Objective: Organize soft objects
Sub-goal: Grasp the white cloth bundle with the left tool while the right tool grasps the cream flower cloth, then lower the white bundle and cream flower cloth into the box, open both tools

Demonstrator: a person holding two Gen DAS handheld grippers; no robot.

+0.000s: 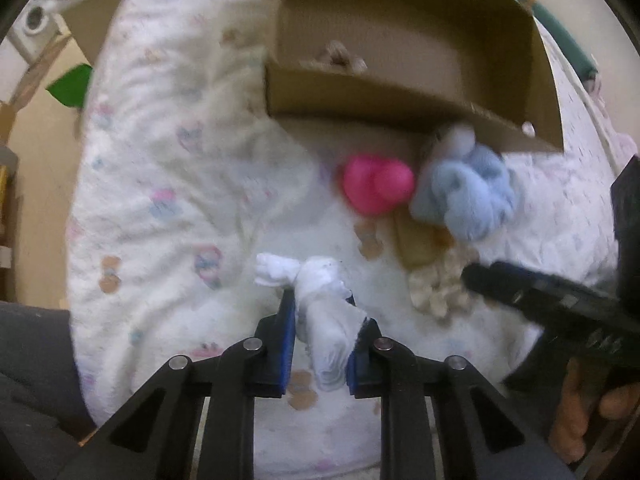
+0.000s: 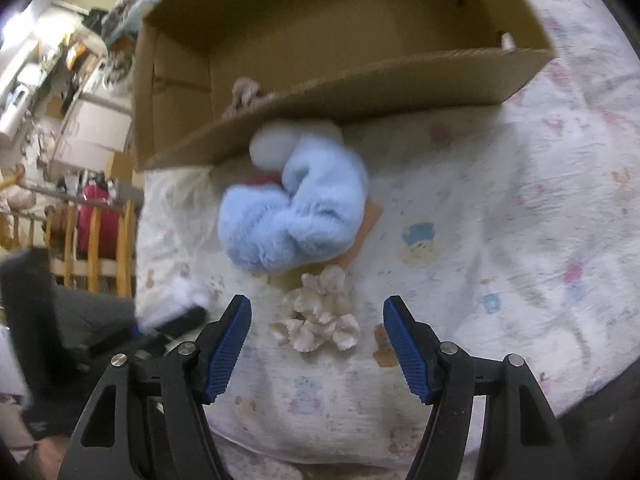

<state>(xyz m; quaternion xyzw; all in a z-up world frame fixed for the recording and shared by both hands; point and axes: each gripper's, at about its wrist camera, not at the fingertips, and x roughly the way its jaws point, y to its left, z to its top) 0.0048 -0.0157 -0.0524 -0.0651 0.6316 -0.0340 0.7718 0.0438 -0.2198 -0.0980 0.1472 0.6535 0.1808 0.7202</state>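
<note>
My left gripper (image 1: 320, 308) is shut on a white rolled sock (image 1: 324, 328) that lies on the bed blanket (image 1: 180, 200). Beyond it lie a pink heart-shaped soft toy (image 1: 376, 188) and a light blue plush (image 1: 468, 192) right against the front wall of a cardboard box (image 1: 360, 96). My right gripper (image 2: 318, 300) stands open just over a cream flower-shaped fabric piece (image 2: 320, 316), and its pads do not touch the piece. The blue plush (image 2: 296, 212) lies just past that, in front of the box (image 2: 360, 92). A beige soft item (image 2: 244, 92) rests inside the box.
A flat tan card (image 1: 416, 244) sticks out from under the blue plush. The blanket is white with cartoon prints and drops off at the left, where a wooden railing (image 2: 96, 240) stands. A hand (image 1: 580, 412) holds the right gripper's handle at the lower right.
</note>
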